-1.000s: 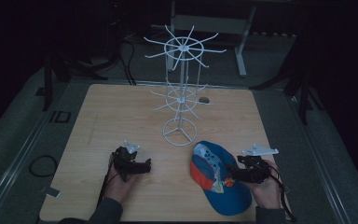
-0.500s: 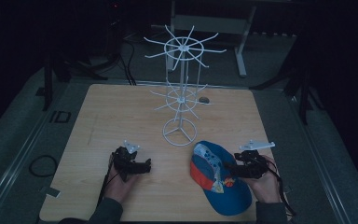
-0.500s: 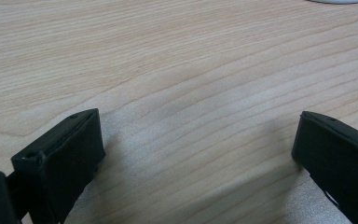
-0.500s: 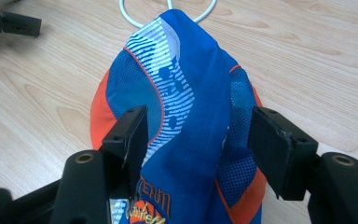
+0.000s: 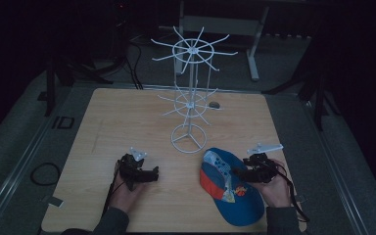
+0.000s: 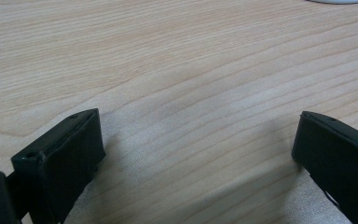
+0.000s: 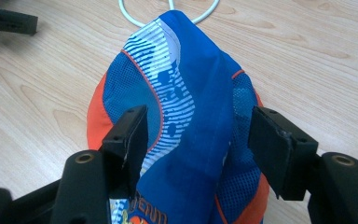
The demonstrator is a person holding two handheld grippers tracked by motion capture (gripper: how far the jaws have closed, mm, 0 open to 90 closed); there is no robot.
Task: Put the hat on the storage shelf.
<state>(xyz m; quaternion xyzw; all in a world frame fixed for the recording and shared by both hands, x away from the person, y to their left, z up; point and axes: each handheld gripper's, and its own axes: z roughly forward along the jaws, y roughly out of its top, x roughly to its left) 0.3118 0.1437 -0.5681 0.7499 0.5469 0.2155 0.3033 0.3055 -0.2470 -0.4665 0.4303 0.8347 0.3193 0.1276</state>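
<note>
Right gripper (image 5: 239, 172) sits at 5 o'clock on the surface (image 5: 127, 122), held in the person's right hand (image 5: 274, 183), forearm coming in from the bottom edge. Gripper lies roughly level, pointing toward 9 o'clock at the cap (image 5: 230, 188). Grey three-cornered plate rides on top of it, cable trailing off behind the wrist.

Right gripper view: jaws stand spread, one either side of the cap's raised blue crown (image 7: 191, 121). Fabric is between them, left pad close against the striped panel, right pad with a visible gap to the mesh, so not clamped (released, straddling the cap). Cap is blue with an orange edge and a white striped patch, lying on the surface just at 5 o'clock of the white wire rack's ring base (image 5: 188, 139).

Left gripper (image 5: 152, 174) at 7 o'clock on the surface, left hand (image 5: 127, 188) wrapped under it, pointing toward 3 o'clock. Left gripper view: jaws wide apart, bare wood grain between them, nothing held. Low to the surface, angled down at it.

The two grippers are well apart, facing each other, cap nearer the right one.
</note>
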